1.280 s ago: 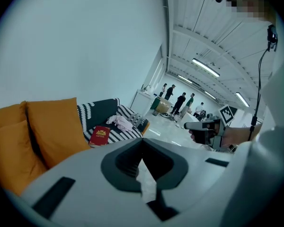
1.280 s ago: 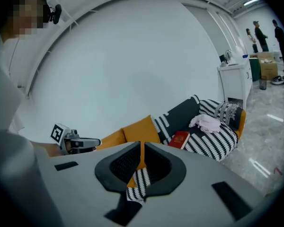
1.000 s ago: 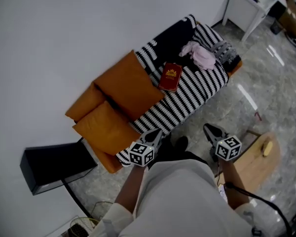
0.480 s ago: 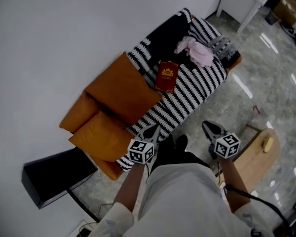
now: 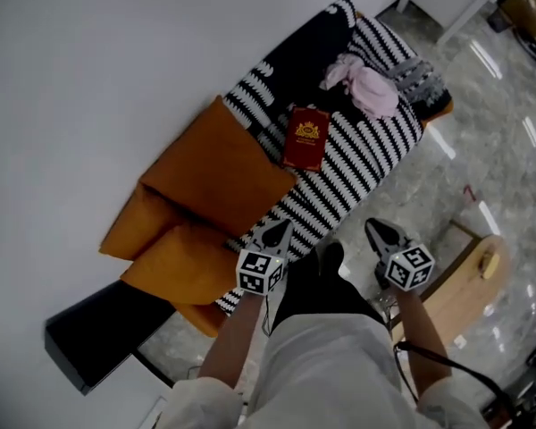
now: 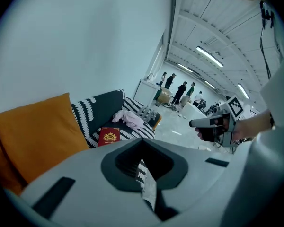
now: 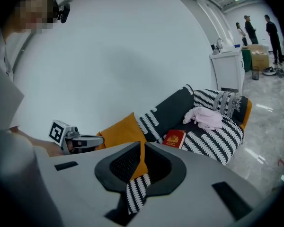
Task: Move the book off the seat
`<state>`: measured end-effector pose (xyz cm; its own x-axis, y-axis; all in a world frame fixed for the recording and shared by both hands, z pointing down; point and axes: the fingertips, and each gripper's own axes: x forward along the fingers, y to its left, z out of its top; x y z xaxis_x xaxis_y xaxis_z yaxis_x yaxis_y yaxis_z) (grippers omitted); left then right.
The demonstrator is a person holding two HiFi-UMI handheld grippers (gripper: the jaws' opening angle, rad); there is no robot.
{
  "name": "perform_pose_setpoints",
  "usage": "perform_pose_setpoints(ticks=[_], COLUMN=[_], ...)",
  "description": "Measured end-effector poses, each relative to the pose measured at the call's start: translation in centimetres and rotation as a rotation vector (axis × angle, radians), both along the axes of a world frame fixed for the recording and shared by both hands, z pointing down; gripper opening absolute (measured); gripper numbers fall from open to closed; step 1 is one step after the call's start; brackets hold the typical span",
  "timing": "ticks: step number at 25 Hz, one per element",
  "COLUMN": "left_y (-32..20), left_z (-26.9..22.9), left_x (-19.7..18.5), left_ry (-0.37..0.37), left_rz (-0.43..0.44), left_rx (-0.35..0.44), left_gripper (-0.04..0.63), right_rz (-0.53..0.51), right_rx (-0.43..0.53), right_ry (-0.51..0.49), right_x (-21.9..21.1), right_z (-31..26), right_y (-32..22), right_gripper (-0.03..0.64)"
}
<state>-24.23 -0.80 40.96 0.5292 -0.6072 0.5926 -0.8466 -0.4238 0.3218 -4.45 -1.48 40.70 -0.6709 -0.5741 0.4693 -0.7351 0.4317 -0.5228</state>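
One red book (image 5: 306, 138) lies on the seat (image 5: 368, 164), long side toward its back. The left tool (image 5: 278, 231) and right tool (image 5: 375, 230) are closed and empty.

The striped throw (image 5: 362, 159) between the book (image 5: 306, 138) and the seat's front edge is bare, so approach to the book from the floor (image 5: 447, 195) is open. Orange cushions (image 5: 219, 172) stand just beside the book. A pink cloth (image 5: 368, 88) lies near the book's opposite end, apart from it. A wooden desk (image 5: 464, 298) stands well apart from the book.
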Motion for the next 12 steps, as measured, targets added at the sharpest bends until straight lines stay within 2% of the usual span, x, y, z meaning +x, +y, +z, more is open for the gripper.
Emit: perform_pose_setpoints(ticks=[12], left_y=[-7.5], left_z=[11.1], left_x=[-1.2], left_ry=[-0.001], left_rz=[0.007], left_rx=[-0.077], left_gripper=[0.003], right_rz=[0.005], right_rx=[-0.086], right_ry=[0.003], right_x=[-2.9], right_z=[10.4], right_y=[-7.1], right_gripper=[0.049])
